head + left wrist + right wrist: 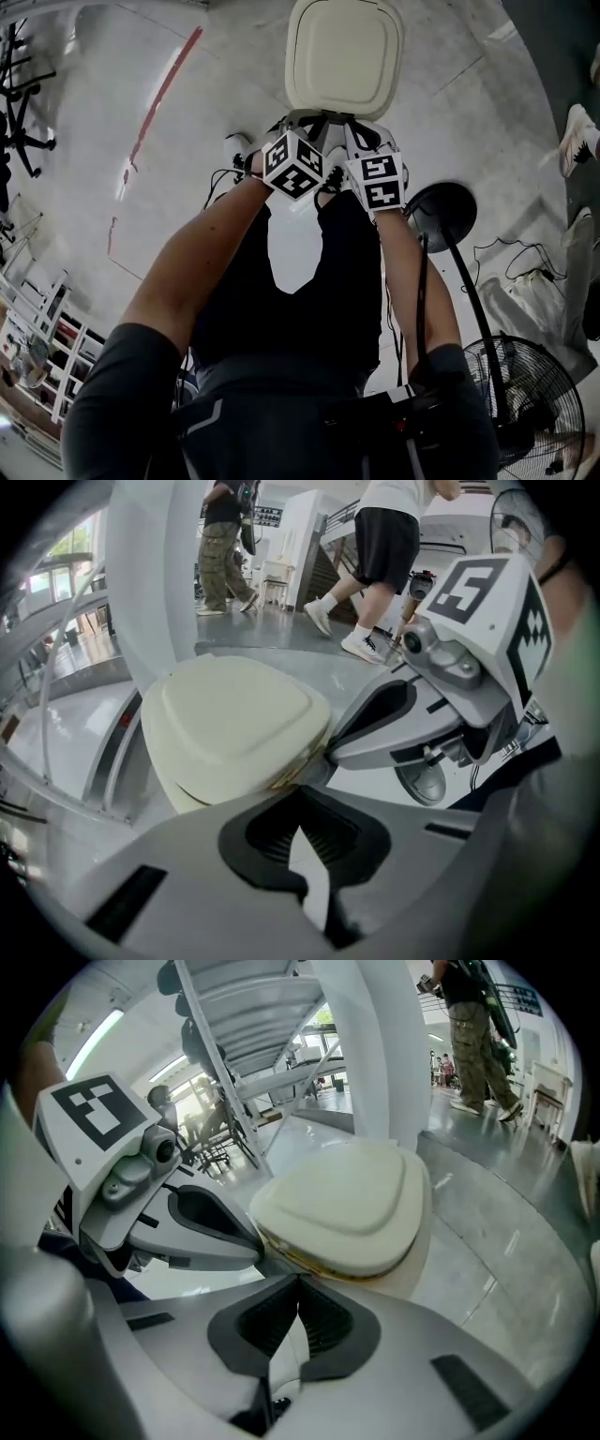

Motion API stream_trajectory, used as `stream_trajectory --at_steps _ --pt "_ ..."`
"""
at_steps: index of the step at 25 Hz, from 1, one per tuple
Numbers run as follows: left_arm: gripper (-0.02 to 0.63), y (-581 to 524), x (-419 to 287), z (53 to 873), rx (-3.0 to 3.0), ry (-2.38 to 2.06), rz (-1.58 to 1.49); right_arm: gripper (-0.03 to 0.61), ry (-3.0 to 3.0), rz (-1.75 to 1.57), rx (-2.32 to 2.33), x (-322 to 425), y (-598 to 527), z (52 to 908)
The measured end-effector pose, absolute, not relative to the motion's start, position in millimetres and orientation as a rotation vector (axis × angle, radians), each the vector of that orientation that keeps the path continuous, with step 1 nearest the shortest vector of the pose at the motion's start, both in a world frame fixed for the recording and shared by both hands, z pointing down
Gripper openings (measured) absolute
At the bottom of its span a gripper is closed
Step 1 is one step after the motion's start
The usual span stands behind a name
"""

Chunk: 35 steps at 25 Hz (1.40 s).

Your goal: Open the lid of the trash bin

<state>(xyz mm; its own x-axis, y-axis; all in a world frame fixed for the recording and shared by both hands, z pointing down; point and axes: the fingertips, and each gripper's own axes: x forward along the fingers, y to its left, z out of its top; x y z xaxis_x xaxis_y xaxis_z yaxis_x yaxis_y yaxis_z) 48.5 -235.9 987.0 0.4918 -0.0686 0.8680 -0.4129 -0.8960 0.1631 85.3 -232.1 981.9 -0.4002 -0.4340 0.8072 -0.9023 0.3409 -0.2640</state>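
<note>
The trash bin's cream lid lies down on the bin, straight ahead of me on the floor. Both grippers are side by side at its near edge. My left gripper is shut with nothing between its jaws, and its tips sit just below the rim of the lid. Beside it, my right gripper is also shut and holds nothing, its tips right at the front seam of the lid. Each gripper shows in the other's view: the right gripper and the left gripper.
A floor fan and a black round stand base with cables stand to my right. Shelving is at the left. A white pillar rises behind the bin. People walk beyond it, near a staircase.
</note>
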Motion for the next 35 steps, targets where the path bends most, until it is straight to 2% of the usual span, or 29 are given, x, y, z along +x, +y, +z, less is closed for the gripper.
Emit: stream_trajectory --at_steps 13,35 --pt "0.008 -249.8 27.3 971.7 2.264 -0.506 1.353 0.028 -1.887 1.038 1.175 89.9 -236.6 967.2" --pt "0.008 -291.1 6.0 685.1 2.529 -0.589 1.049 0.028 -1.903 1.089 1.506 118.8 -240.0 711.8"
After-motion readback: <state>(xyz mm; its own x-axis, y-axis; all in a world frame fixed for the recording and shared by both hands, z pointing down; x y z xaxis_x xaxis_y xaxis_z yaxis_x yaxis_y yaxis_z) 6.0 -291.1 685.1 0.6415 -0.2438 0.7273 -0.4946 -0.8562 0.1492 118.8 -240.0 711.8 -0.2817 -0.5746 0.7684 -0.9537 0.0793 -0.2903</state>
